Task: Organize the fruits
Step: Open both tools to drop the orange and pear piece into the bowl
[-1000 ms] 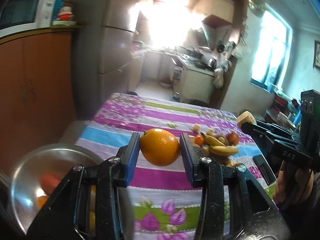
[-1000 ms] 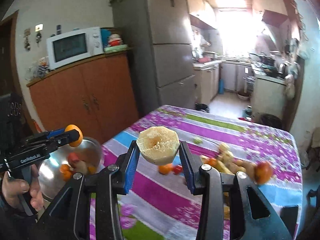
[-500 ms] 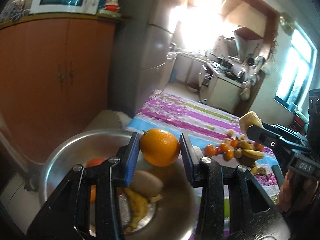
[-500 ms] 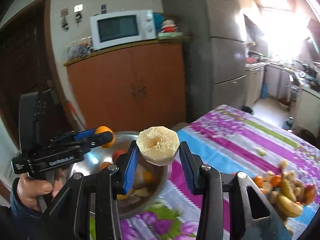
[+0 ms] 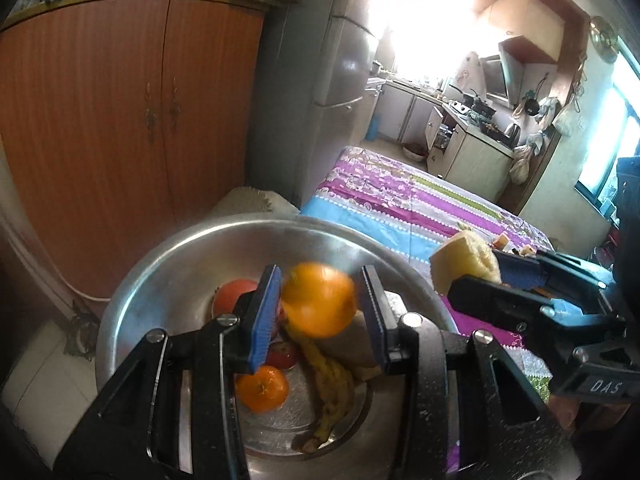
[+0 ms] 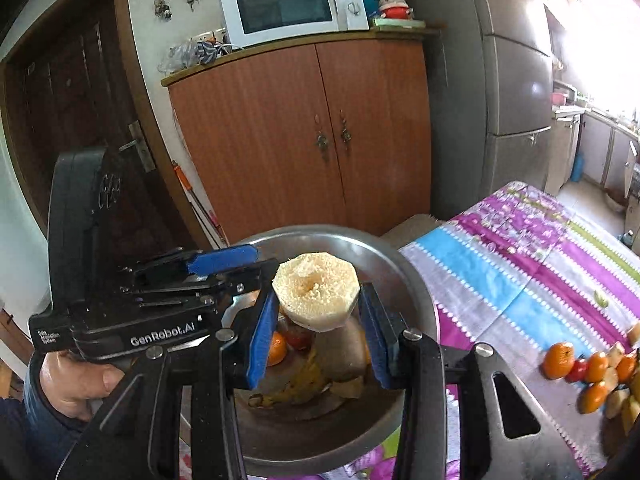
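Orange (image 5: 318, 299) sits loose between the left hand-held gripper (image 5: 320, 312) pads.

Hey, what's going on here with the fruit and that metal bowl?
A person is moving fruit from the striped tablecloth into a metal bowl. The left gripper has opened over the bowl and its orange, blurred, appears to be dropping in. The right gripper holds a pale cut fruit piece above the bowl. More fruit waits on the cloth.

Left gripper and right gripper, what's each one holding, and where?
Left gripper: blurred orange between open fingers, apparently released. Right gripper: cut pale fruit piece, pinched by its sides.
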